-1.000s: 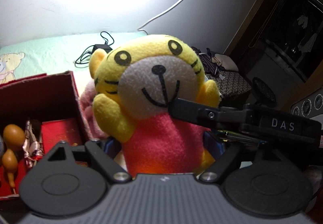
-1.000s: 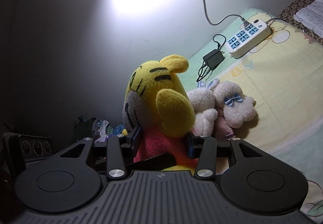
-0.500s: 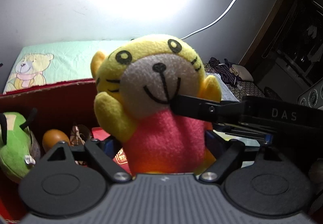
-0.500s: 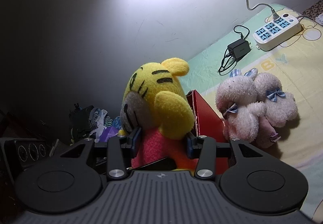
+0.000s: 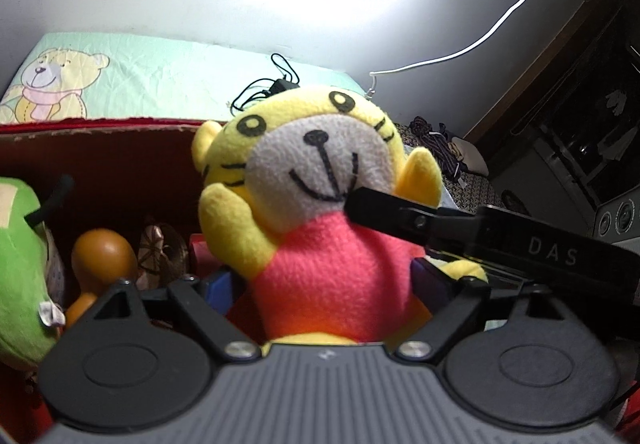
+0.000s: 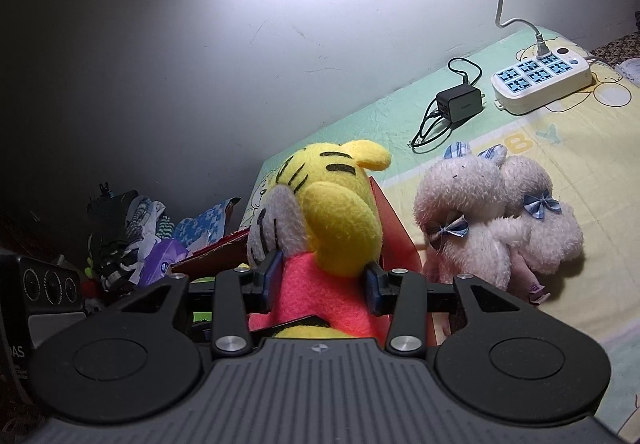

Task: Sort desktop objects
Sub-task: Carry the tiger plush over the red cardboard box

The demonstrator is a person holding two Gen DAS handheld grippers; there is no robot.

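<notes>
A yellow tiger plush (image 5: 320, 180) in a red shirt faces the left wrist camera. My left gripper (image 5: 324, 284) is shut on its red body, a blue pad on each side. My right gripper (image 6: 322, 280) is shut on the same tiger plush (image 6: 336, 220), seen from the side. One black right finger (image 5: 400, 210) crosses the toy's chin in the left wrist view. The toy hangs above the open red box (image 5: 120, 164). The box holds a green plush (image 5: 20, 264), a brown wooden piece (image 5: 104, 252) and small items.
A pale pink bunny plush (image 6: 500, 220) lies on the bedsheet right of the red box (image 6: 394, 232). Behind it are a black charger (image 6: 460, 104) and a white power strip (image 6: 540, 80). A grey wall stands behind; clothes (image 6: 132, 236) and dark furniture (image 5: 580, 132) lie off the edge.
Both grippers carried the tiger plush leftwards from beside the bunny to above the red box. The box interior with the green plush has come into the left wrist view.
</notes>
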